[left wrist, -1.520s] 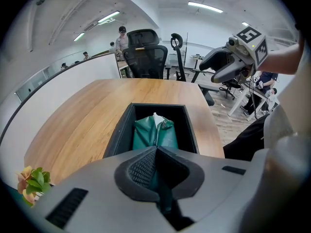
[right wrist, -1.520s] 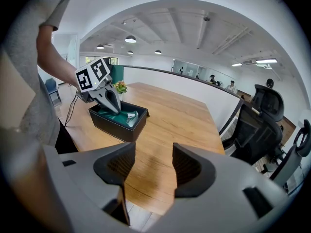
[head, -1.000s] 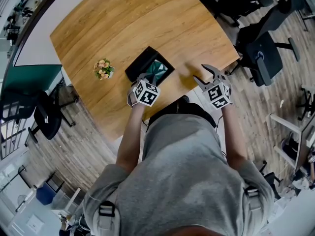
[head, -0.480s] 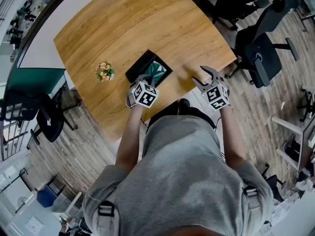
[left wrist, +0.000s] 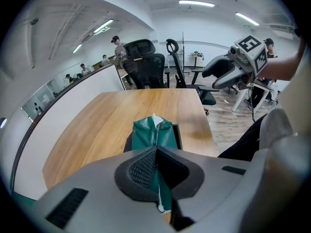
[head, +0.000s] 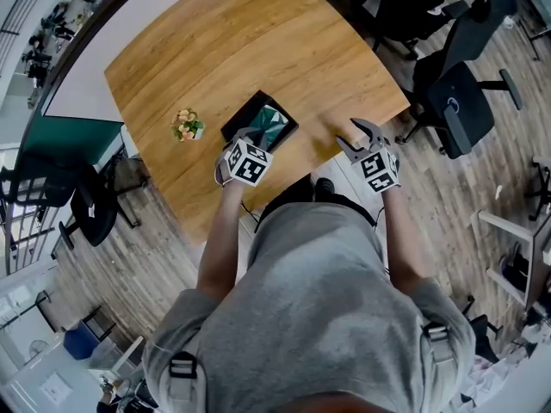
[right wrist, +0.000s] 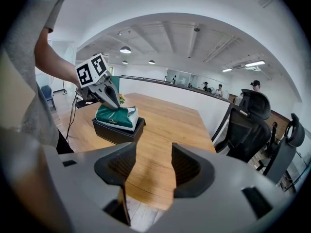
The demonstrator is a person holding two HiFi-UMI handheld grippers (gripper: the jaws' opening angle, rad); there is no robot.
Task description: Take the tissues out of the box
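A black open box (head: pixel 240 116) sits near the front edge of the wooden table (head: pixel 215 50). A green tissue pack (head: pixel 270 124) sticks up out of it. My left gripper (head: pixel 247 138) is at the box's near side, shut on the green wrapper of the tissue pack (left wrist: pixel 153 132), which runs between its jaws. In the right gripper view the pack (right wrist: pixel 115 116) lies tilted in the box (right wrist: pixel 116 131) with the left gripper (right wrist: pixel 113 102) pinching its near end. My right gripper (head: pixel 358 132) hovers over the table's front right corner, its jaws closing slightly from wide, with nothing between them (right wrist: pixel 153 165).
A small pot of flowers (head: pixel 186 125) stands left of the box. Black office chairs (head: pixel 452 93) are to the right of the table and another chair (head: pixel 90 209) at its left. The table's front edge is right at the person's body. A white partition (left wrist: pixel 68 110) borders the far side.
The head view has shifted a little. The left gripper stays shut on the green pack at the box, and the right gripper stays over the front right corner.
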